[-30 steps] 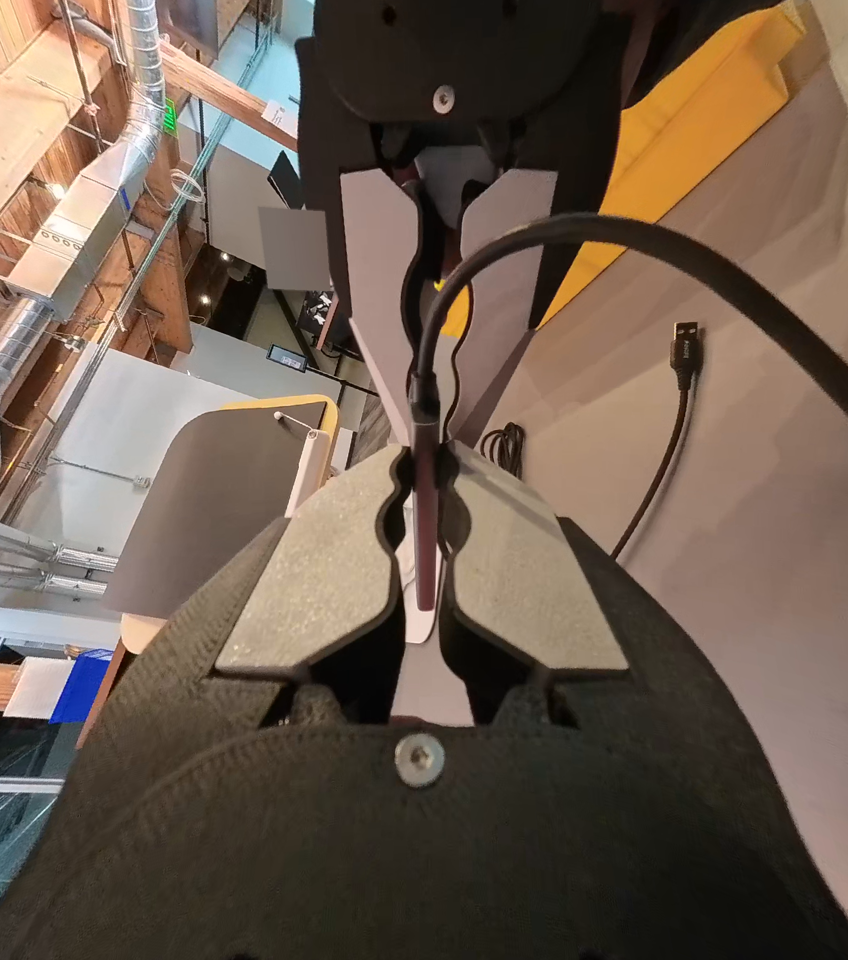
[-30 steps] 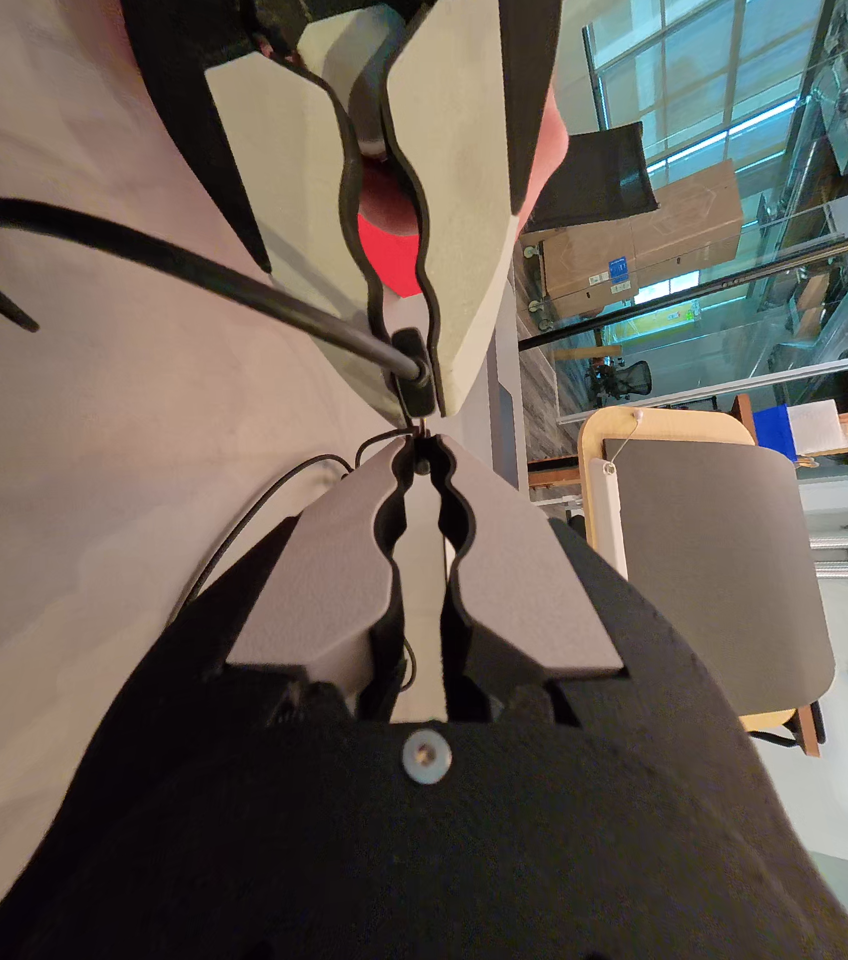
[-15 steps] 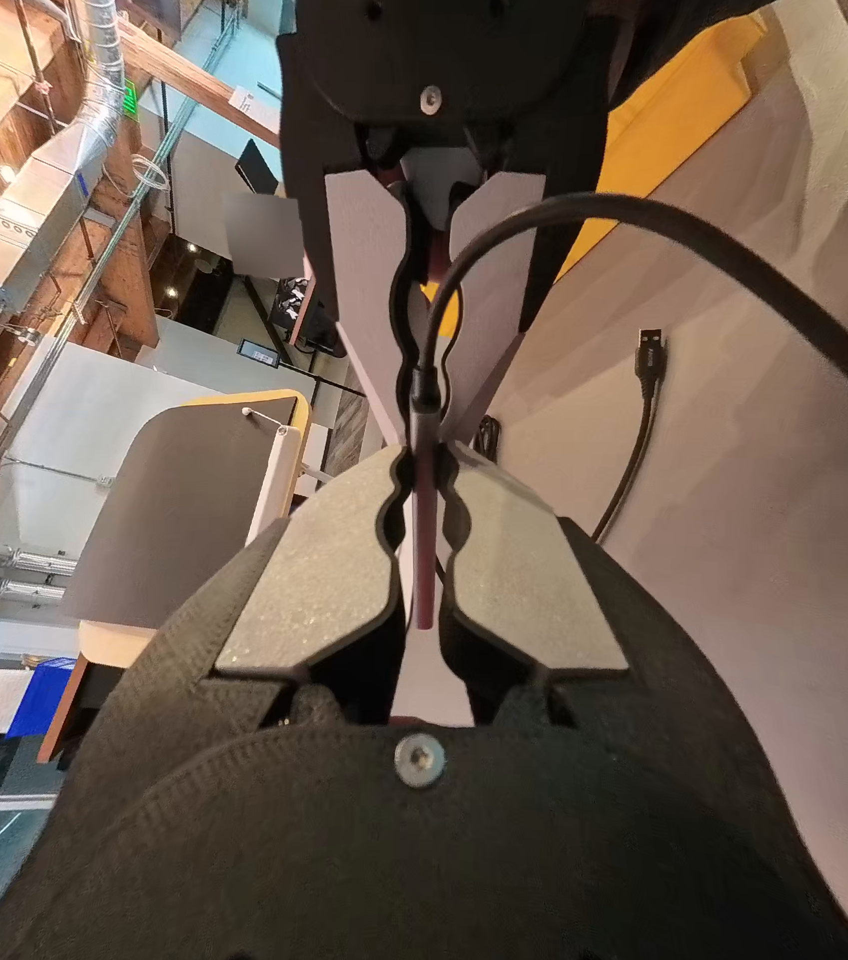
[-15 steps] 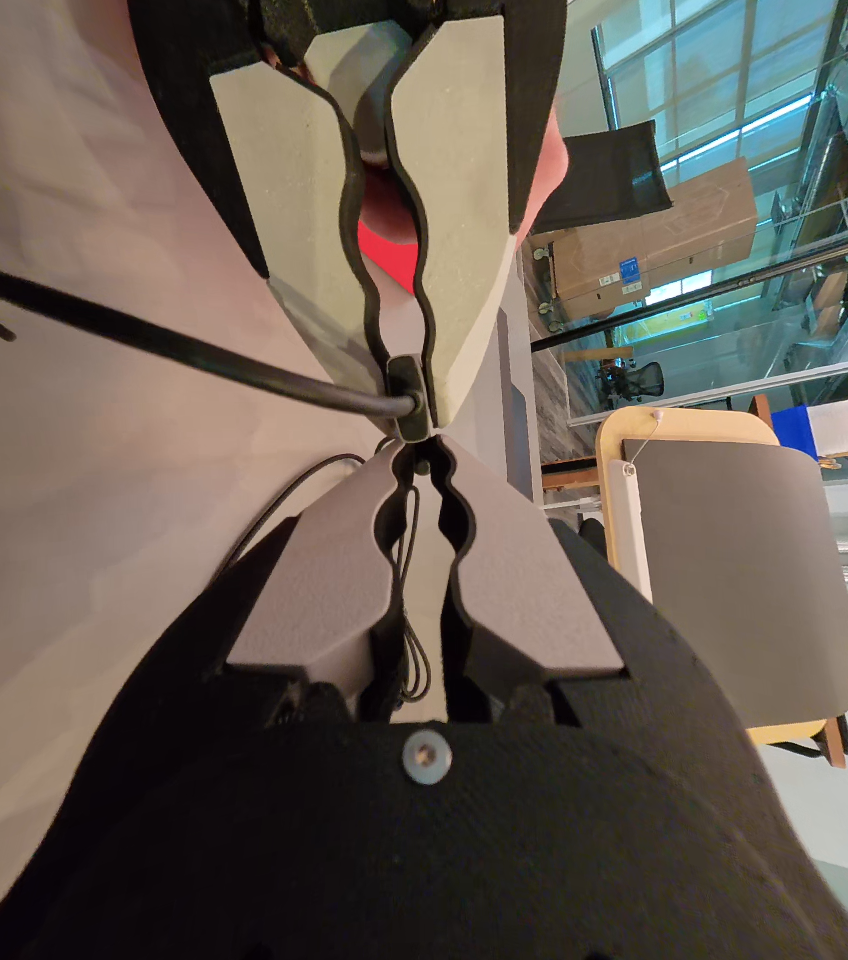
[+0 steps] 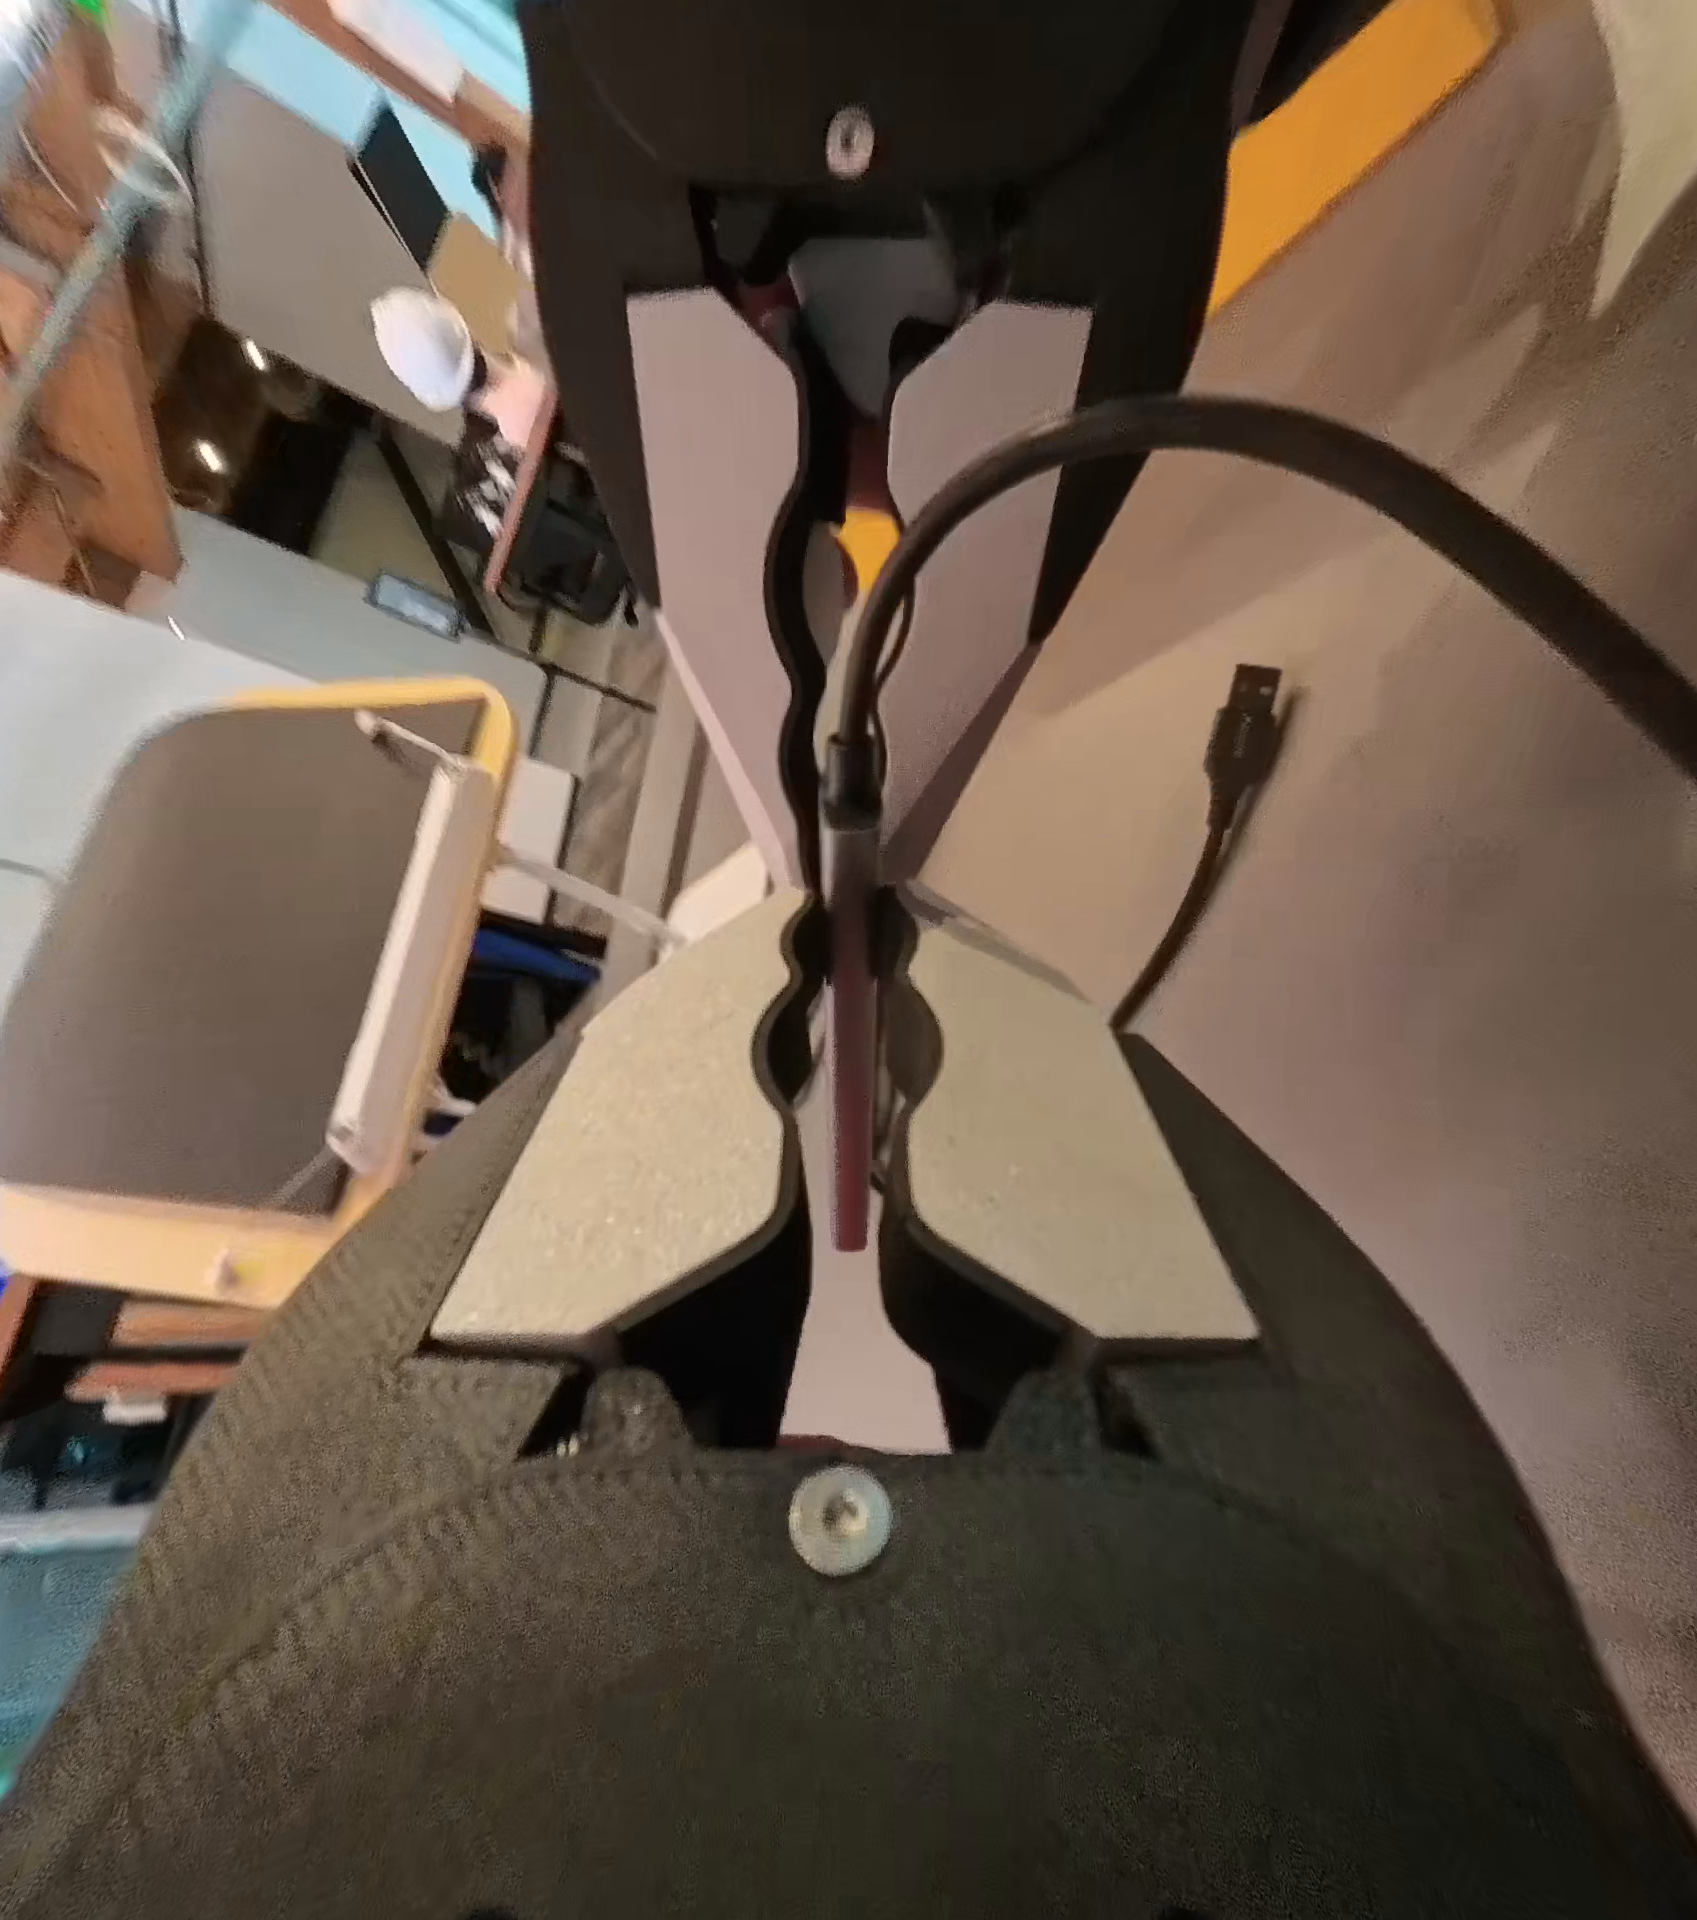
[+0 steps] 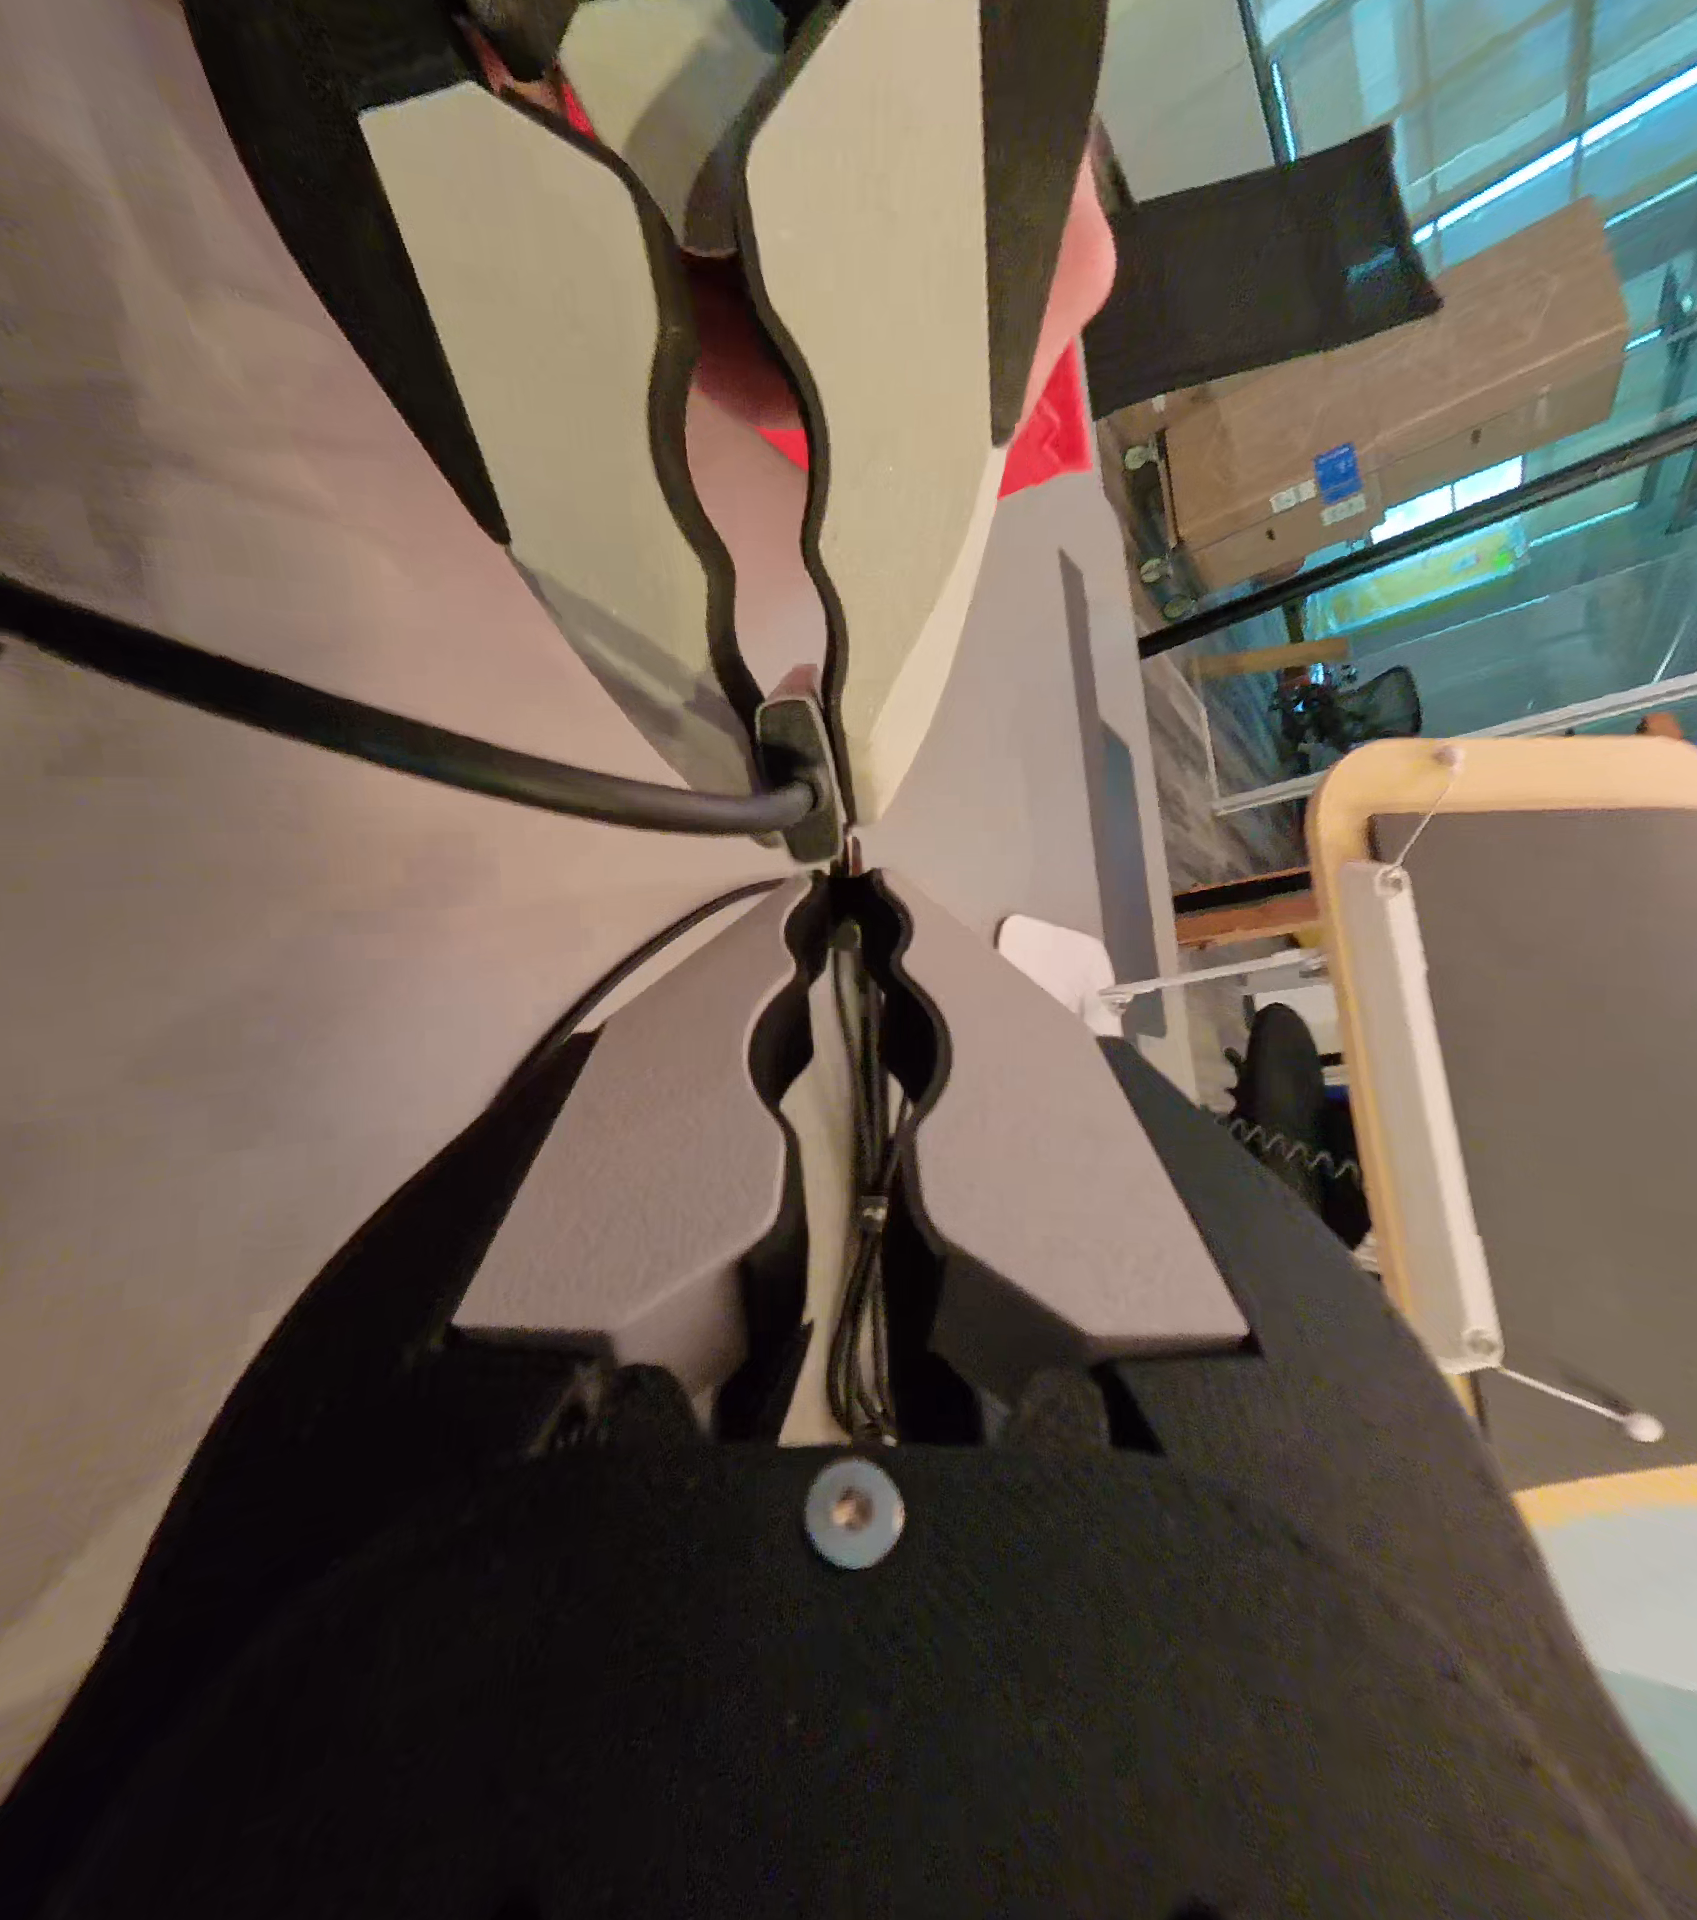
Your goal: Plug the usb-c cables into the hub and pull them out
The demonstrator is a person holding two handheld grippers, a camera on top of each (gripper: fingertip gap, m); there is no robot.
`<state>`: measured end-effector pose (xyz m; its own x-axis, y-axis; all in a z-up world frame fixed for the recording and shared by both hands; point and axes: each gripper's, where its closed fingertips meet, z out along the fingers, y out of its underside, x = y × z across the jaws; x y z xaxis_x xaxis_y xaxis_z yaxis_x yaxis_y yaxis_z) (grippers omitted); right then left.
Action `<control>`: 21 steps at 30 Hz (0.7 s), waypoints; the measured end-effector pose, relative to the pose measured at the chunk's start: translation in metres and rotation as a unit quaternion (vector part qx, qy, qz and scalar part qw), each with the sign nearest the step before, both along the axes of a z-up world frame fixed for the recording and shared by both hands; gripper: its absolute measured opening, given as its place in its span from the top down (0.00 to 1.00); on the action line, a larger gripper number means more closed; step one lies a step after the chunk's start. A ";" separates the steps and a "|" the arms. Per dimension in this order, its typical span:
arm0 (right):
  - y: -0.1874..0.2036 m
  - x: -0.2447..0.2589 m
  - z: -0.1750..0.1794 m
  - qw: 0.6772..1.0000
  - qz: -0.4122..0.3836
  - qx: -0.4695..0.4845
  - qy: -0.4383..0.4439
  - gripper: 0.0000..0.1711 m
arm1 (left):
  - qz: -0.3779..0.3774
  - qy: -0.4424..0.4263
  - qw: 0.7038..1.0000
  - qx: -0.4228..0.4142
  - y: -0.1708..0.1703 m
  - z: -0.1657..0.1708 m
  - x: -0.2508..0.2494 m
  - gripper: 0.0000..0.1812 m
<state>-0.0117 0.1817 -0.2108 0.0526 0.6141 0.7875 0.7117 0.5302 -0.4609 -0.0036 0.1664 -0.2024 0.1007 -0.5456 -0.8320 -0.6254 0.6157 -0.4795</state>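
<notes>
My left gripper (image 5: 849, 914) is shut on the hub (image 5: 849, 1091), a thin dark slab seen edge-on, held in the air above the table. The hub's thick black cable (image 5: 1343, 457) arcs off to the right. My right gripper (image 6: 849, 883) is shut on the plug end of a thin black usb-c cable (image 6: 859, 1143), which runs back between its fingers. The two grippers meet tip to tip. In the right wrist view the plug's metal tip (image 6: 852, 860) touches the end of the hub (image 6: 790, 758). I cannot tell how deep it sits.
Another black cable with a flat metal plug (image 5: 1239, 727) lies loose on the grey table (image 5: 1446, 1039). A wood-framed chair (image 6: 1602, 1091) stands past the table edge. A yellow panel (image 5: 1343, 135) and a red object (image 6: 1041, 436) lie behind the grippers. Both grippers' tips are close together, under 4 cm apart.
Both grippers have swung together, so the background has shifted and blurred. The hub's end has closed the small gap to the right gripper's tips.
</notes>
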 end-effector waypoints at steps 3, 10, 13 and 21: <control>-0.001 0.000 -0.014 1.000 0.004 -0.016 0.007 0.98 | 0.029 -0.001 1.000 -0.003 0.009 -0.018 -0.004 0.95; -0.005 0.002 -0.032 1.000 0.009 -0.016 -0.006 0.98 | 0.080 0.026 0.996 0.003 0.029 -0.045 -0.011 0.95; -0.009 0.000 -0.036 1.000 0.016 -0.022 -0.003 0.98 | 0.074 0.029 0.997 -0.004 0.028 -0.049 -0.011 0.95; 0.002 0.001 -0.055 1.000 0.003 -0.005 -0.012 0.94 | 0.071 0.043 0.996 -0.013 0.025 -0.063 -0.008 0.95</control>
